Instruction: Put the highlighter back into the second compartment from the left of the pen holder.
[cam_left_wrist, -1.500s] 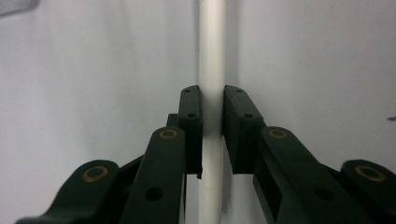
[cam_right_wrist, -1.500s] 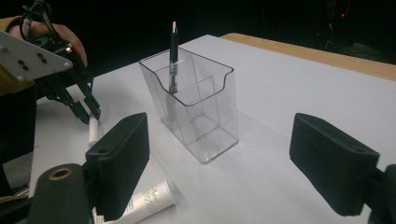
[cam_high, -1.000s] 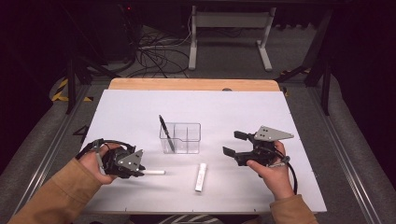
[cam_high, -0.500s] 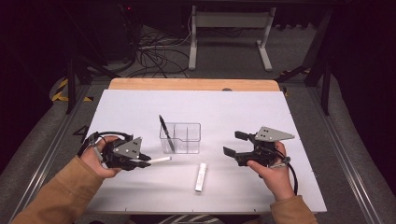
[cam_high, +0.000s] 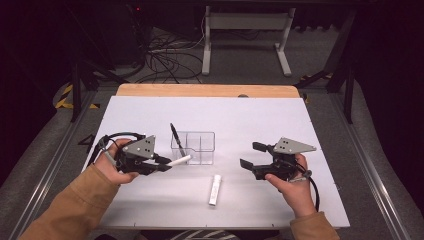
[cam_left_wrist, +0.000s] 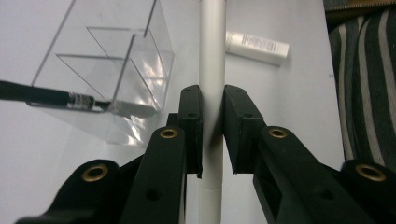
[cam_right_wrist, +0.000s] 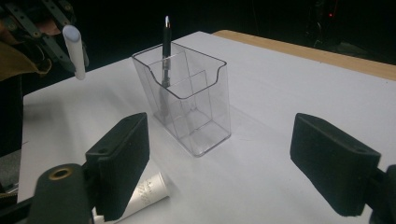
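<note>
- Lifted off the white surface (cam_high: 280, 120) since a second ago, my left tongs (cam_high: 162, 166) carry the slim white plastic pen (cam_high: 178, 160), jaws clamped on its barrel, its tip now by the left wall of the clear plastic divided pen holder (cam_high: 200, 147).
- That holder stands mid-surface with a black pen (cam_high: 176, 138) leaning in its left compartment.
- Just in front lies a short white marker tube (cam_high: 215, 189).
- My right tongs (cam_high: 252, 155) hover wide open and empty, unmoved, right of the holder.
</note>
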